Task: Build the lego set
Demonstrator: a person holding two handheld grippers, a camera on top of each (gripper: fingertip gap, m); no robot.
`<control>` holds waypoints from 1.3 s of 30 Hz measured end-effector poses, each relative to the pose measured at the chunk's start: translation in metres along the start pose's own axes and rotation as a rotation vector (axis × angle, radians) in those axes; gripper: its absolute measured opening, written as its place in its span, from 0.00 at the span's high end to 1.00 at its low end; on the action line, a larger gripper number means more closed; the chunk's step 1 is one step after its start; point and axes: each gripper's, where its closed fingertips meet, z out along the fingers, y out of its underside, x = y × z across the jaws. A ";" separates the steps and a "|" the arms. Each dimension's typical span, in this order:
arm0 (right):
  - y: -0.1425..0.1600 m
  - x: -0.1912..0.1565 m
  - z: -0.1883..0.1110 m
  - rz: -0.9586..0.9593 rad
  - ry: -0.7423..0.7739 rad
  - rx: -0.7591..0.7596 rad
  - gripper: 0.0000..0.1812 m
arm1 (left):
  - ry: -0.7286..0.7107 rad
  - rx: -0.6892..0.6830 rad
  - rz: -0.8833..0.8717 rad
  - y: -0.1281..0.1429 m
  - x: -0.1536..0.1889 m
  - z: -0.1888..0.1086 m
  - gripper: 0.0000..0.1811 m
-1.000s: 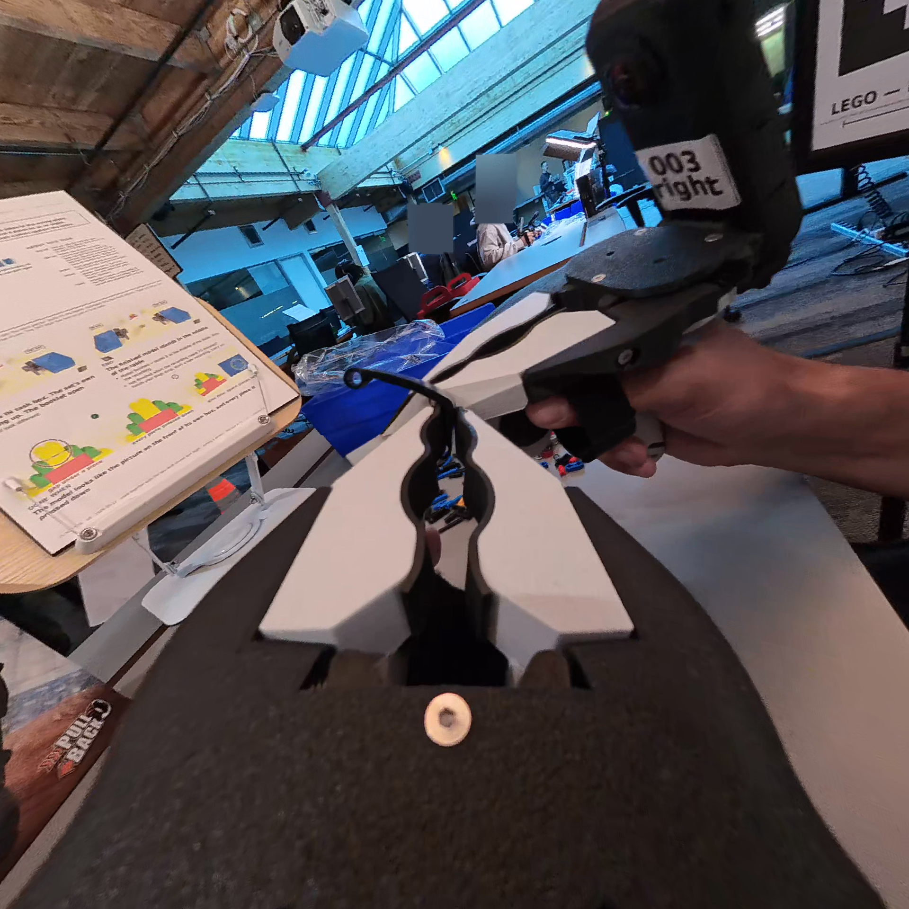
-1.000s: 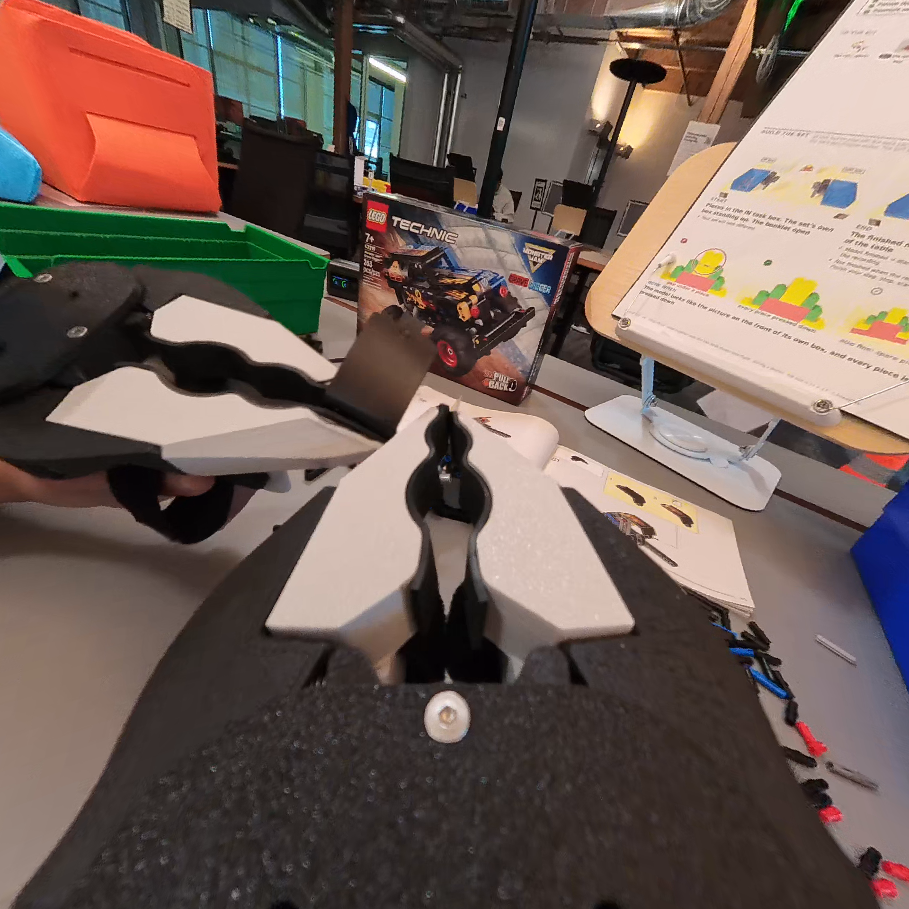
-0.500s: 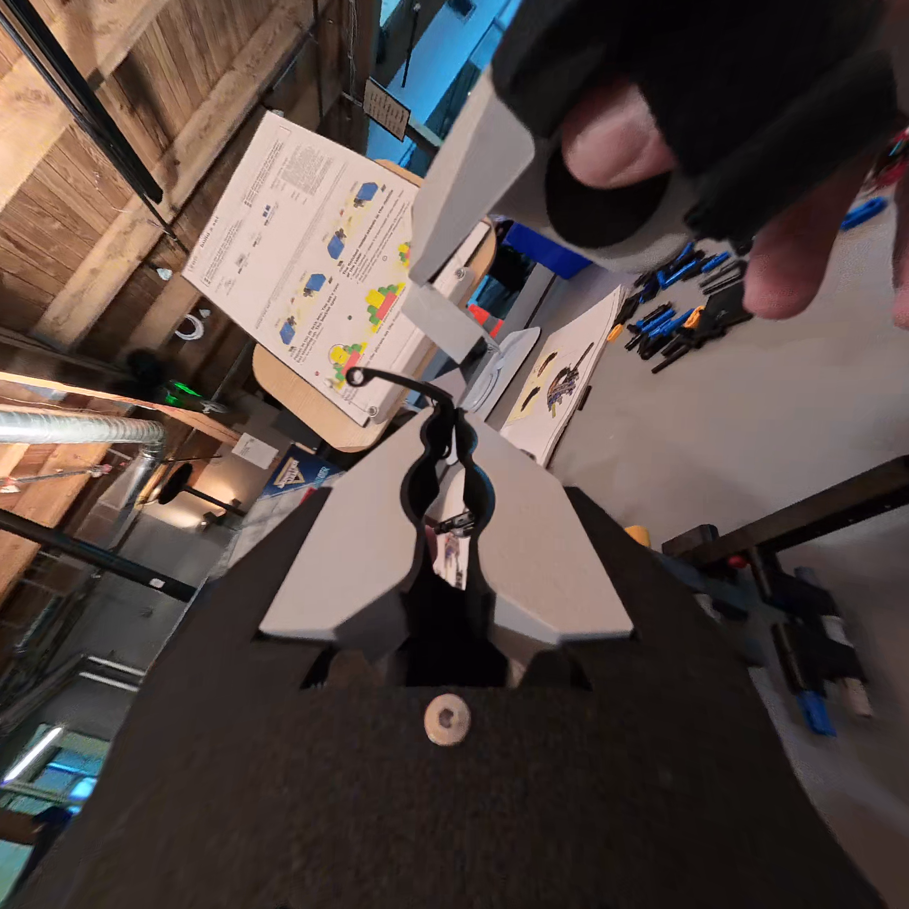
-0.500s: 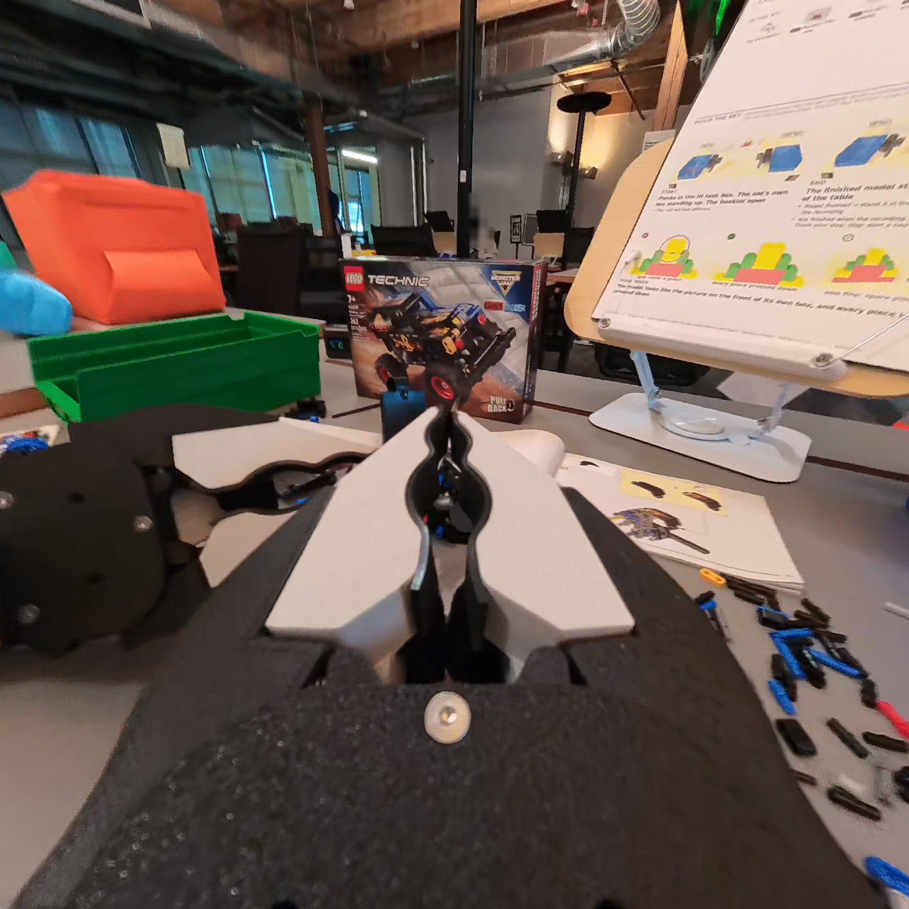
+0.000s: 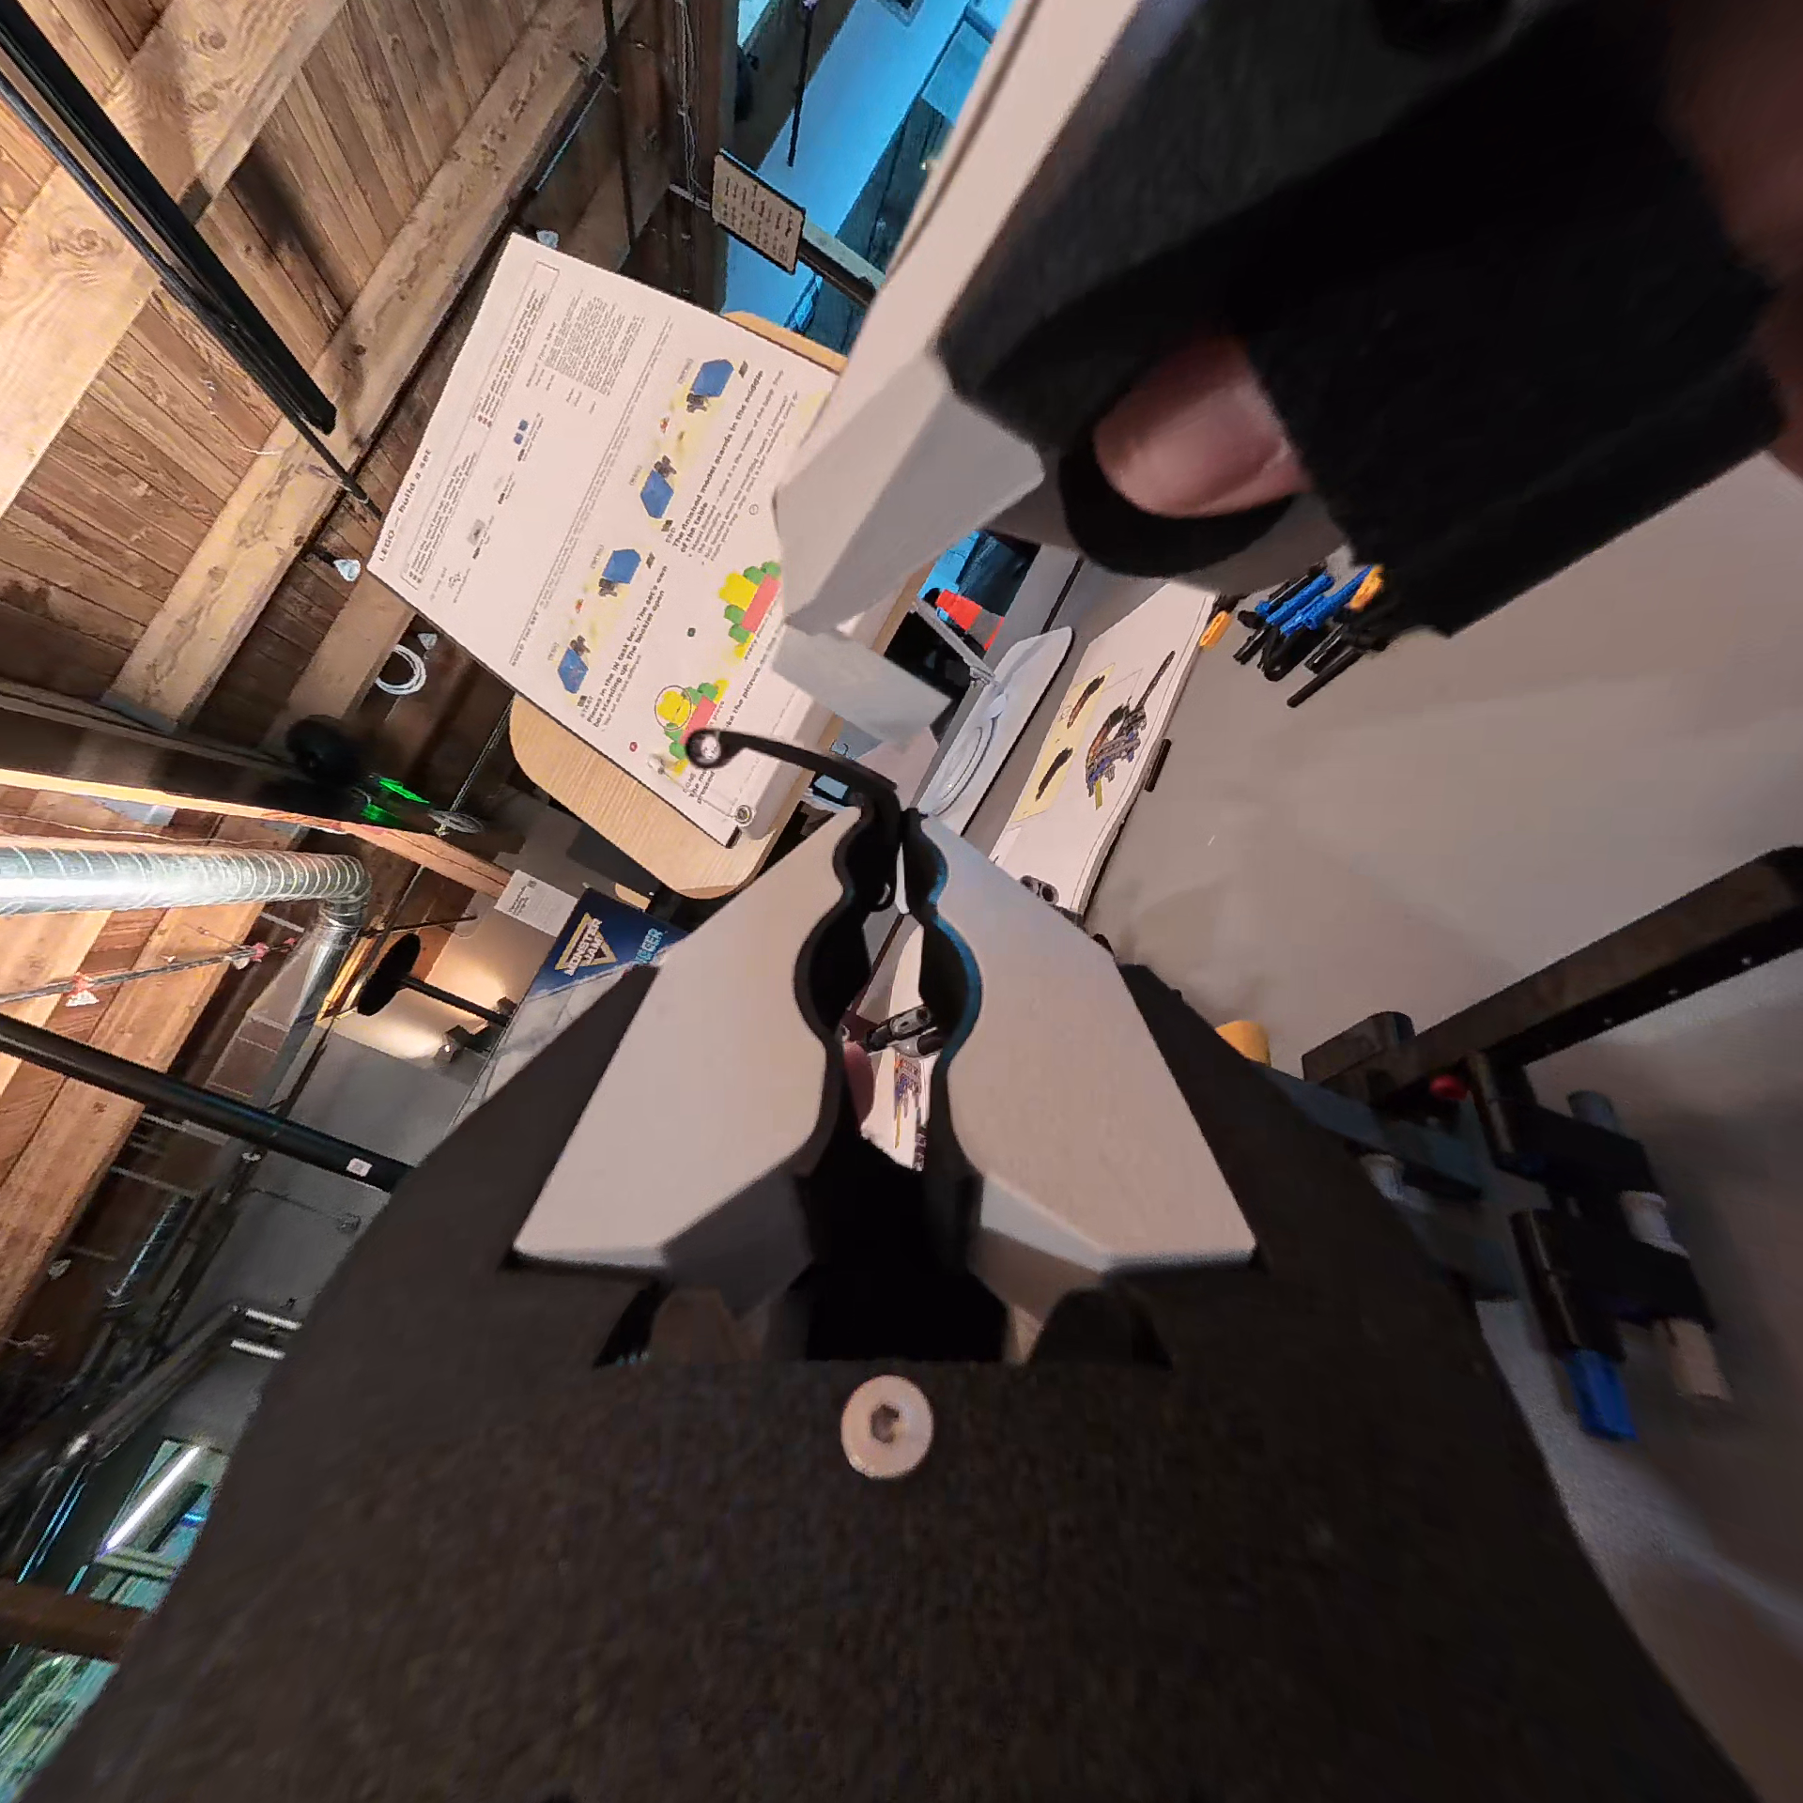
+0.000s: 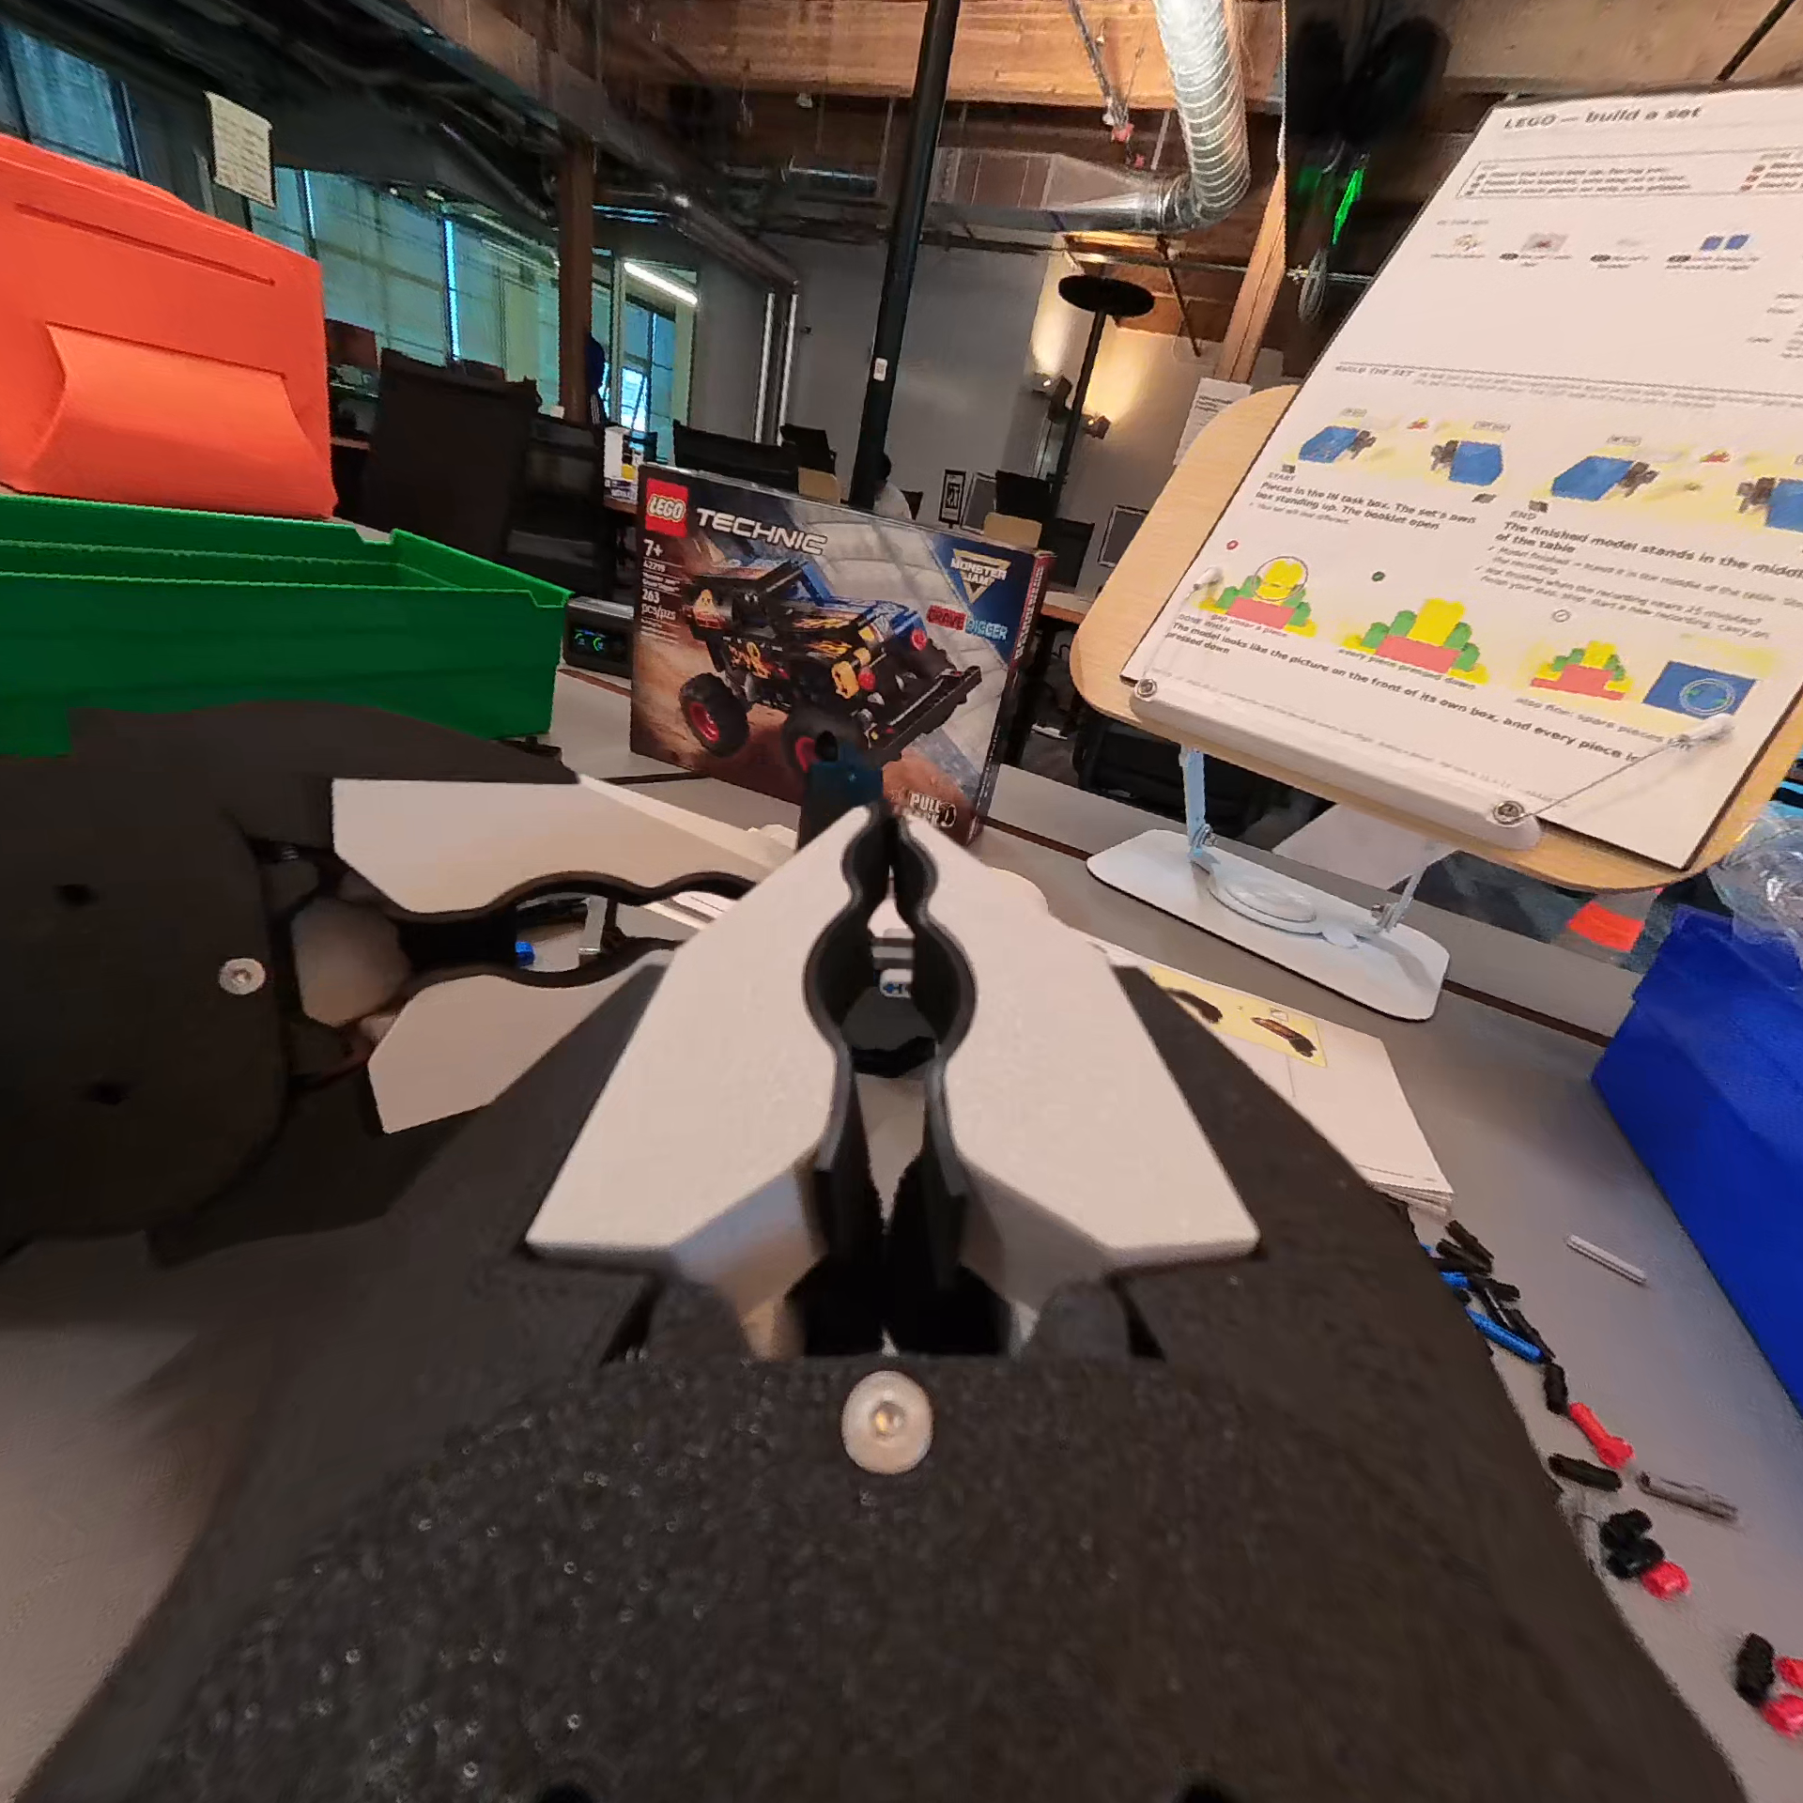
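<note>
Step in hand: I judge I am mid-assembly, bringing two small parts together in the air above the table point(image 6: 1522, 1102); nothing that reads as a built model shows in either view.

Left gripper point(image 5: 883, 839): my jaws are pressed together on a thin black curved piece point(image 5: 781, 756), which sticks out from the tips and arcs away to the left, ending in a small round eye.

Right gripper point(image 6: 883, 829): my jaws are closed at the tips on a small dark blue piece point(image 6: 834, 785) that stands up just beyond them; its exact shape I cannot make out.

Grippers to each other: in the left wrist view the right gripper point(image 5: 859, 624) hangs just above and ahead of my left tips, its fingers near the curved piece. Whether the two parts touch, I cannot tell.

Next move, my judgement: I need to line the blue piece up with the curved piece's end and press them together with a small, steady push, both grips held firm so neither thin part twists out.

Loose parts point(image 6: 1522, 1317): black, blue and red pins lie scattered on the table to the right of my right jaws.

Booklet point(image 6: 1307, 1093): open and flat, just beyond the right jaws.

Set box point(image 6: 810, 634): upright, straight ahead past the right tips.

Instruction sheet point(image 6: 1561, 468): on a tilted stand, ahead and to the right.

Bins: a green tray point(image 6: 273, 624) and an orange bin point(image 6: 146, 332) far left, and a blue box point(image 6: 1717, 1102) at right.
</note>
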 end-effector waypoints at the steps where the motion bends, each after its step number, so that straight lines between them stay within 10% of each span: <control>1: 0.001 0.001 0.000 0.007 -0.002 -0.004 1.00 | -0.002 -0.001 0.000 0.000 -0.001 0.000 1.00; 18: -0.030 0.045 -0.034 0.197 0.062 0.226 1.00 | 0.504 0.551 -0.682 -0.085 -0.016 -0.059 1.00; 24: -0.027 0.044 -0.031 0.237 0.024 0.213 1.00 | 0.725 0.584 -0.957 -0.094 -0.010 -0.070 1.00; 39: -0.021 0.039 -0.026 0.266 -0.011 0.177 1.00 | 0.763 0.589 -1.010 -0.094 -0.011 -0.071 1.00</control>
